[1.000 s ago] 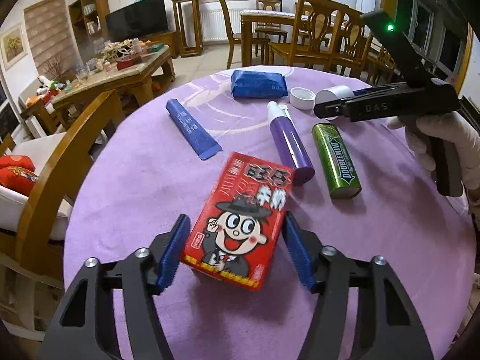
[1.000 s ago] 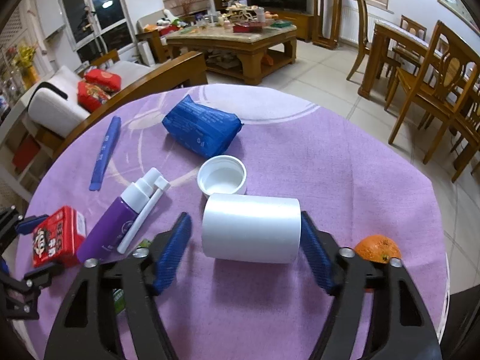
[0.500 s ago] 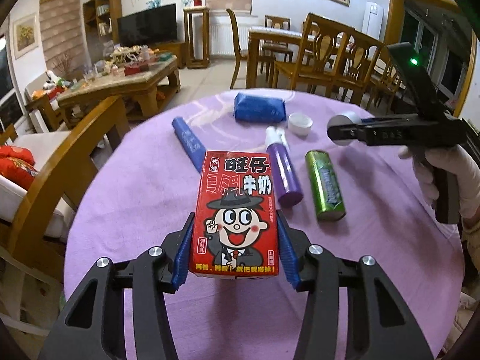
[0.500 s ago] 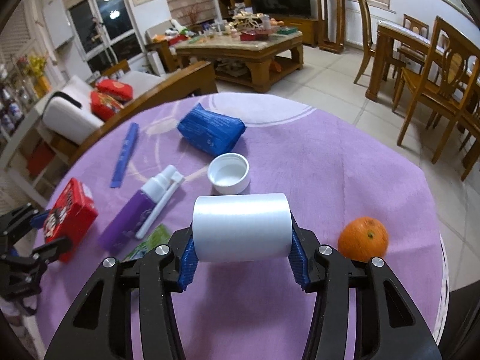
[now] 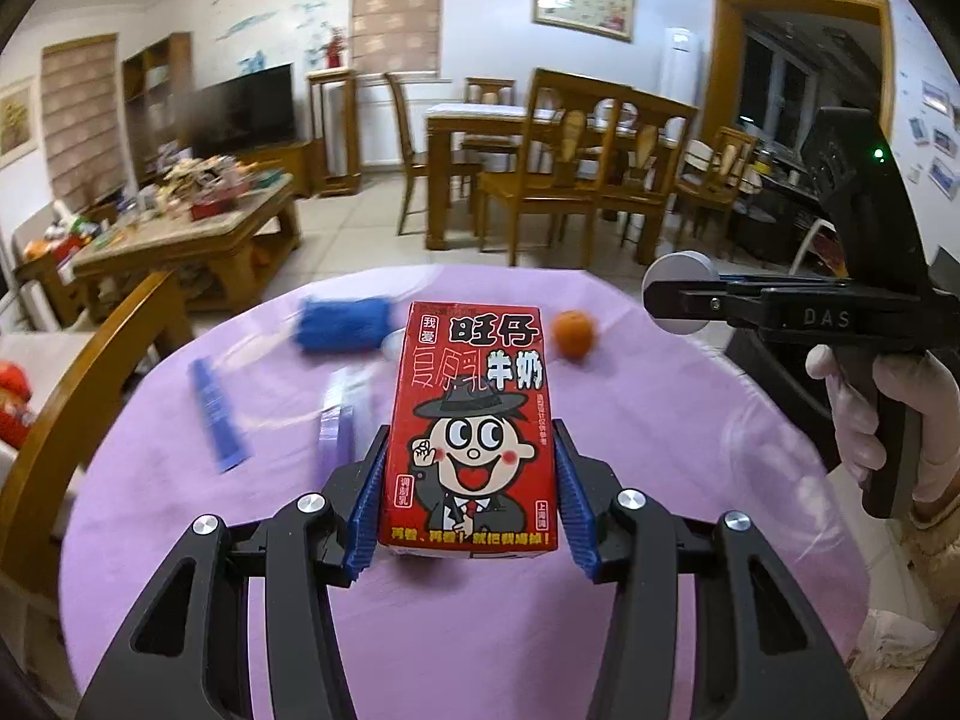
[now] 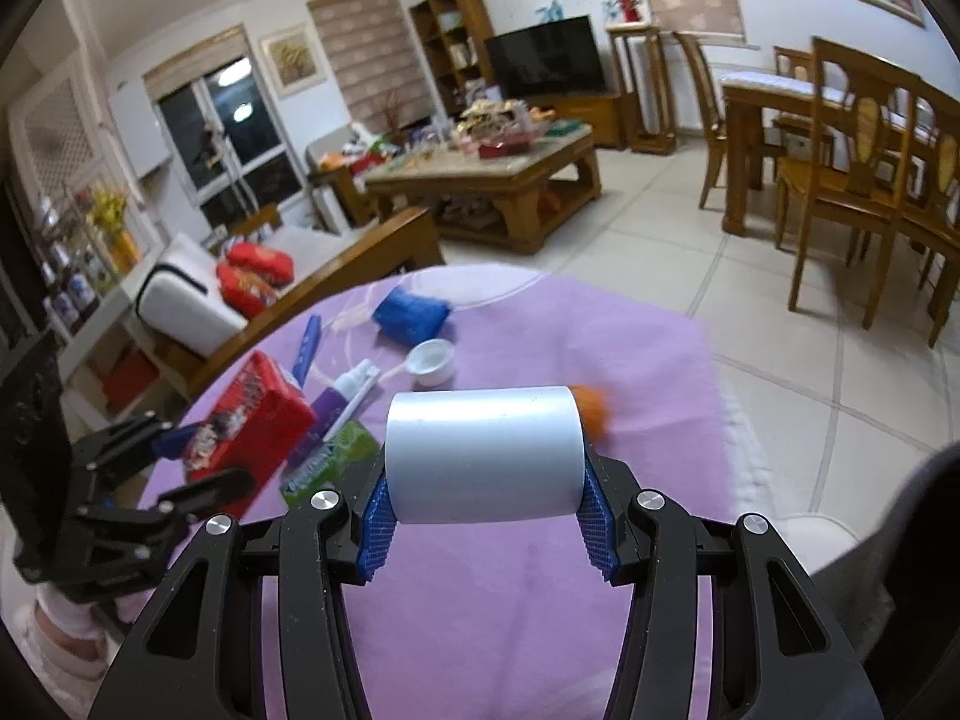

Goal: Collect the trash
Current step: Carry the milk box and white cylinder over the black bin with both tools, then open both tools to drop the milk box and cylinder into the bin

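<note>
Since one second ago both loads rose off the surface (image 5: 690,420). The left hand-held gripper (image 5: 471,495) is clamped on the milk carton (image 5: 471,432), the right hand-held gripper (image 6: 483,507) on the white bottle (image 6: 483,453). The smooth bottle may slip. At 12 o'clock, an orange (image 5: 573,333).

1. The carton (image 5: 471,432) sits between the left gripper's (image 5: 469,501) pads, raised above the bench (image 5: 660,450).
2. The cylinder (image 6: 485,455) lies crosswise in the right gripper (image 6: 485,519), also off the bench.
3. On the bench in the right wrist view, the pack (image 6: 411,313) lies far, the cap (image 6: 432,362) nearer, the spray bottle (image 6: 348,399) to the cap's left.
4. The orange (image 6: 591,411) lies right of the cap, just behind the cylinder.
</note>
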The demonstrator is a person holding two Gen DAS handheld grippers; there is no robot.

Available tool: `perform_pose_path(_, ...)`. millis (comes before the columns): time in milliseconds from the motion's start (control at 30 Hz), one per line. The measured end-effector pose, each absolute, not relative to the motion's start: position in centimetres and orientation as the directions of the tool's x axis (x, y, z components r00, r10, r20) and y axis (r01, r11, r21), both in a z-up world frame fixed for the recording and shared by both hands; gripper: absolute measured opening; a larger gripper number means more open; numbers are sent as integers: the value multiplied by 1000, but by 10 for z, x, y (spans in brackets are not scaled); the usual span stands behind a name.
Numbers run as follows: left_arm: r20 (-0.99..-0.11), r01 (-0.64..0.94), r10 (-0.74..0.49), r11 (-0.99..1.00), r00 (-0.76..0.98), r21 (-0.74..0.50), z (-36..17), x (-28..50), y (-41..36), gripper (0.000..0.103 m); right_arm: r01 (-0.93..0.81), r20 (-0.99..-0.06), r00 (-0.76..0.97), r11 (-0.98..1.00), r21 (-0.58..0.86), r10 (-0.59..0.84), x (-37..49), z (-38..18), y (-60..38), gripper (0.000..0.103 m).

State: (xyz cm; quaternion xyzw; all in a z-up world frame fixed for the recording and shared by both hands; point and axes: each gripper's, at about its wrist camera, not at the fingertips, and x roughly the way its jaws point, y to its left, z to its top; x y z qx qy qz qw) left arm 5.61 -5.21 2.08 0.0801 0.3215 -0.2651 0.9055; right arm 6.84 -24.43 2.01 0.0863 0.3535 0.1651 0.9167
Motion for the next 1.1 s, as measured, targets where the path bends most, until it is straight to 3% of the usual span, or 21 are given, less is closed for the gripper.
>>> perform_pose_path(467,-618,699,-559,715,553,-22,18,44,-204,49,-16,-564,799,944,329,210,-16,31,-431,51)
perform_pose_path(800,-658,811,-617,585,432,-16,1,23,-316,49,153,-589,802,921,357,96,-71,1,-554,51)
perform_pose_path(1100,-700,850,-614,526,365,-17,-18,11,-365,49,240,-626,779,900,365,47,-94,-27,-615,51)
